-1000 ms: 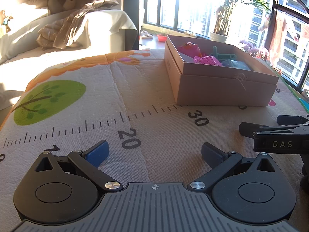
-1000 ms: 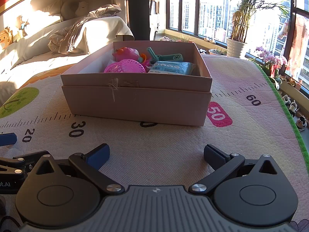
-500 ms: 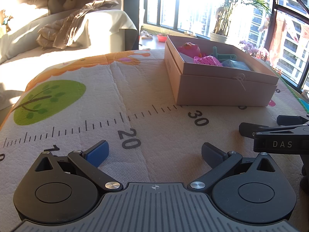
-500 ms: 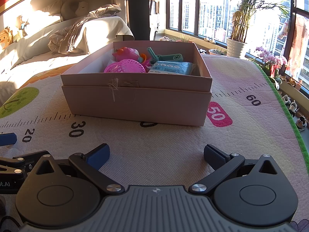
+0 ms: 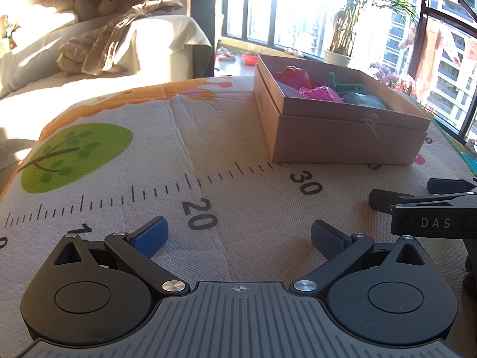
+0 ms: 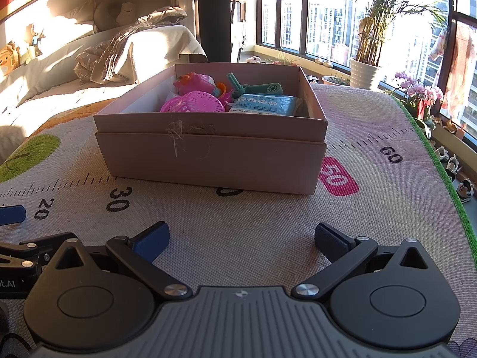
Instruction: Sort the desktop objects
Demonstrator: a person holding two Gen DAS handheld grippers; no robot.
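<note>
A pale pink cardboard box [image 6: 208, 161] stands open on the printed play mat [image 6: 268, 223]; the left wrist view shows the box [image 5: 342, 140] at the right. Inside lie a pink toy [image 6: 195, 82], a pink mesh ball [image 6: 193, 106], a teal plastic tool [image 6: 256, 88] and a blue wipes pack [image 6: 265, 104]. My right gripper [image 6: 241, 240] rests open on the mat in front of the box, holding nothing. My left gripper [image 5: 238, 237] is open and holds nothing, low over the mat near the printed 20; the right gripper's finger [image 5: 417, 203] shows at its right.
The mat's green border [image 6: 441, 173] marks the right edge, with shoes on the floor below. A sofa with a crumpled blanket [image 5: 119, 44] stands behind at the left. Windows and a potted plant [image 6: 369, 68] lie beyond the box.
</note>
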